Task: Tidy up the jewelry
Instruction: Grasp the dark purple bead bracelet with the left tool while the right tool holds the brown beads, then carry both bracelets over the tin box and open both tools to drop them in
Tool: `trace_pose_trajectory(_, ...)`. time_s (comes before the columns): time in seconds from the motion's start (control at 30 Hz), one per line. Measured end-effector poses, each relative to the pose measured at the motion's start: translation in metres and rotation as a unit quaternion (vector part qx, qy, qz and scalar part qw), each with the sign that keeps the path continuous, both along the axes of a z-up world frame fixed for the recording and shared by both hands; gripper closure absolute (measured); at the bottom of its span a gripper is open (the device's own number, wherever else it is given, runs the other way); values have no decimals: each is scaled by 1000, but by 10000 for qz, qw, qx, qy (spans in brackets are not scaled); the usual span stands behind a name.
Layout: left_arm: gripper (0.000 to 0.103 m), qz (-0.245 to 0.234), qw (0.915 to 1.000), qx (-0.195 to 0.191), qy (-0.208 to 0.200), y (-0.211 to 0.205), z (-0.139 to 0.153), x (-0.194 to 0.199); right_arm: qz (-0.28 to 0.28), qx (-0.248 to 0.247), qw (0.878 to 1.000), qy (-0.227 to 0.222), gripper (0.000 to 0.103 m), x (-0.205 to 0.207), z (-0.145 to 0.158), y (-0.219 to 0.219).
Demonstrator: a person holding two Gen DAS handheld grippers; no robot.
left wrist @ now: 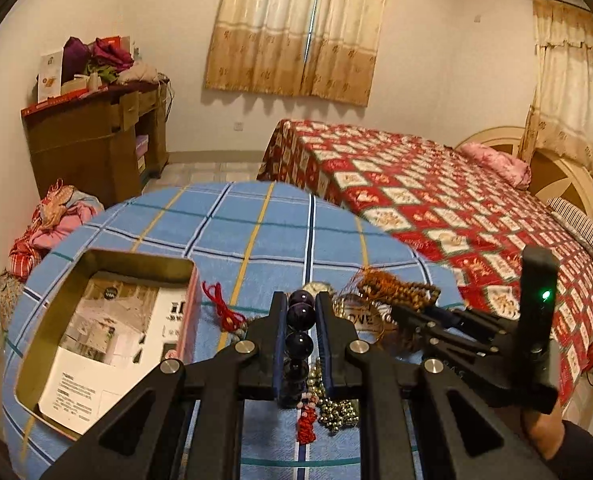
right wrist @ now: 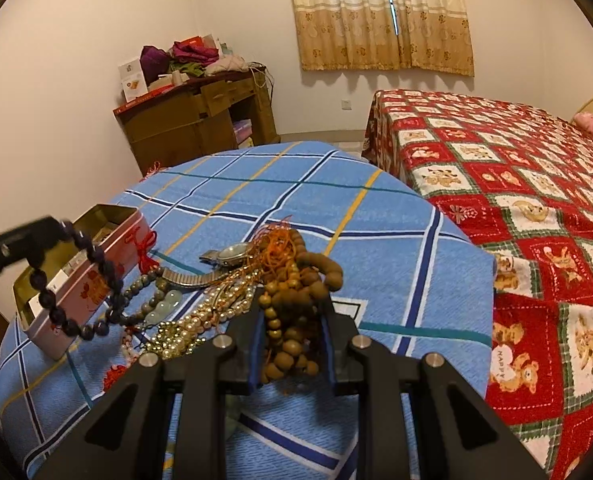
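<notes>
Left hand-held gripper (left wrist: 301, 312) fingers clamped on held beads; right hand-held gripper (right wrist: 292, 312) likewise clamped.

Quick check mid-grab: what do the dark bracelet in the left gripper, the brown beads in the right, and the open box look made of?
Dark bracelet: glossy purple-black beads with bright highlights, likely polished stone or glass. Brown beads: matte tan, uneven sizes, probably wood or seed, on orange cord. Box: thin pink printed walls, shiny gold-toned inside, looks like tin.

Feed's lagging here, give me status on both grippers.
Left gripper shut on dark bead bracelet, lifted beside the tin. Right gripper shut on brown wooden beads. Nothing blocking tin.
</notes>
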State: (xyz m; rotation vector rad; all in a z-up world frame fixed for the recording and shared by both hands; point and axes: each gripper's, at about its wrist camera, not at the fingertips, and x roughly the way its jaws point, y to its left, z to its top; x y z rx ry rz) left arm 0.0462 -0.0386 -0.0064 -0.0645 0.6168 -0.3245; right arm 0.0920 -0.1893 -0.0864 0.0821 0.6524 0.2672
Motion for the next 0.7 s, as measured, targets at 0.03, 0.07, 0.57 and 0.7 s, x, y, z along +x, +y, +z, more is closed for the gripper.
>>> trace_pose_trajectory(0.03, 89, 2, 10000, -28, -22, 3, 3, -1, 13, -9, 10000, -4, 77, -1, 0, 0)
trace_pose_trajectory(0.07, 89, 13, 10000, -58, -55, 5, 6, -2, 25, -10, 10000, -22, 77, -1, 2, 0)
trace_pose_trajectory(0.57, 89, 187, 9994, -173, -251, 36, 24, -10, 323, 301, 9982, -412, 77, -20, 49, 12)
trace_pose_trajectory(0.7, 89, 255, 9992, -154, -256, 48, 27, -11, 647, 322, 9967, -361, 77, -17, 56, 33)
